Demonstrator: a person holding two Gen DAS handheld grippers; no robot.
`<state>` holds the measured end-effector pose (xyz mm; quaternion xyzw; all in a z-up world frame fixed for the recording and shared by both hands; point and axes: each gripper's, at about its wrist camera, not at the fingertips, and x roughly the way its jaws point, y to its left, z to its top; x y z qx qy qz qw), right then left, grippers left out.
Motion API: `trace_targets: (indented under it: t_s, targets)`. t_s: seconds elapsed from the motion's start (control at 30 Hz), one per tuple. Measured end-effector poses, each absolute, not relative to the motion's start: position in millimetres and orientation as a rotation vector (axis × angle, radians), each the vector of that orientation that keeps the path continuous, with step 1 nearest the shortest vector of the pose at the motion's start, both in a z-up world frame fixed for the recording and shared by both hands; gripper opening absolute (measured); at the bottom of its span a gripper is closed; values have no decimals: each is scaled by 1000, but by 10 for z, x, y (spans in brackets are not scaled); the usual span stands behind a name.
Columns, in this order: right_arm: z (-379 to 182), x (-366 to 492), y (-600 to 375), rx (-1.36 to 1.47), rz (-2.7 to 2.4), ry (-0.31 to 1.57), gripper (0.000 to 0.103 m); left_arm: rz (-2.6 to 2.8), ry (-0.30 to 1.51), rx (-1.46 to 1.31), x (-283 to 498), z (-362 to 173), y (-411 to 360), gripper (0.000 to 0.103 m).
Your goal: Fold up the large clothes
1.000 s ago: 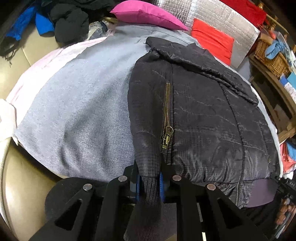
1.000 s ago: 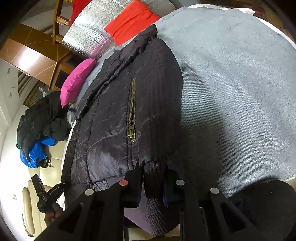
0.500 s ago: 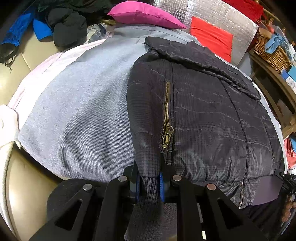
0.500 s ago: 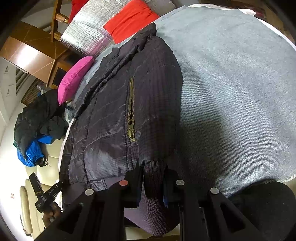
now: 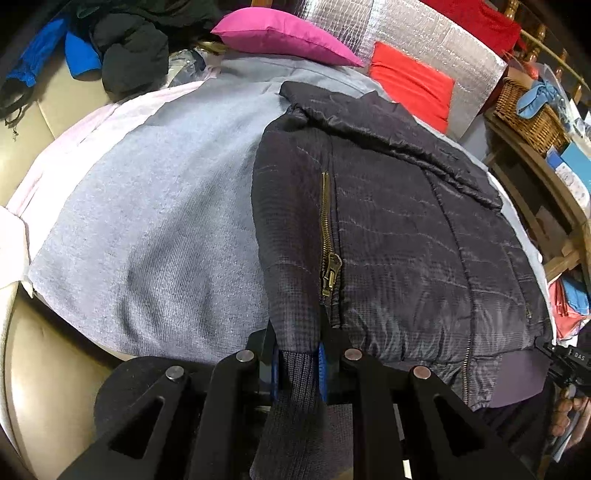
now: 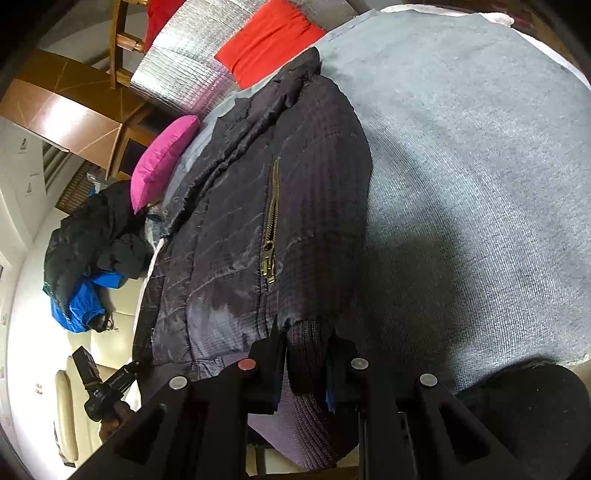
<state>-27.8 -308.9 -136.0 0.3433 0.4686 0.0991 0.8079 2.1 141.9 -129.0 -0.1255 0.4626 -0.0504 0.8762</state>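
In the left wrist view, a heap of dark and blue clothes (image 5: 110, 55) lies at the far left on a cream sofa (image 5: 40, 354), and a magenta pillow (image 5: 284, 35) sits behind it at the head of a grey knit blanket (image 5: 147, 221) that covers the work surface. The dark quilted jacket (image 5: 406, 240) lies flat on the right part of that blanket, collar away from the camera, with a brass pocket zipper (image 5: 327, 236) running down its near panel. At the bottom of this view the left claw (image 5: 298, 363) is closed almost fully on the jacket's ribbed knit cuff (image 5: 295, 373), the blue pads pressing the cuff from both sides. Further right stand a red cushion (image 5: 413, 81) against a silver quilted panel (image 5: 436, 40), and then a wicker basket (image 5: 532, 110) on wooden furniture. At the far right edge a hand grips the handle of the other tool. In the right wrist view, the same clothes heap (image 6: 88, 258) is at the left, the magenta pillow (image 6: 162, 158) just above it, and the jacket (image 6: 266, 177) stretches from the top centre down to the bottom centre, its zipper (image 6: 271, 221) near the middle. The right claw (image 6: 307, 363) is likewise closed nearly shut on a ribbed knit cuff (image 6: 306, 354) at the jacket's near end. The grey blanket (image 6: 480, 166) fills the right side of this view, bare of other things.
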Motion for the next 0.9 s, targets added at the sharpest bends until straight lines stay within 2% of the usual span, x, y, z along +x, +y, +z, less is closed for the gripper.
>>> trace_targets:
  t_s: [0.43,0.9]
  targets:
    - [-1168,-346,-3272,805,312,956,18,-197,955,-378,34,-1049,1621,16]
    - [-688,-161,-3316,842,420,853,18,-264,819,-441,248,-521,1713,16]
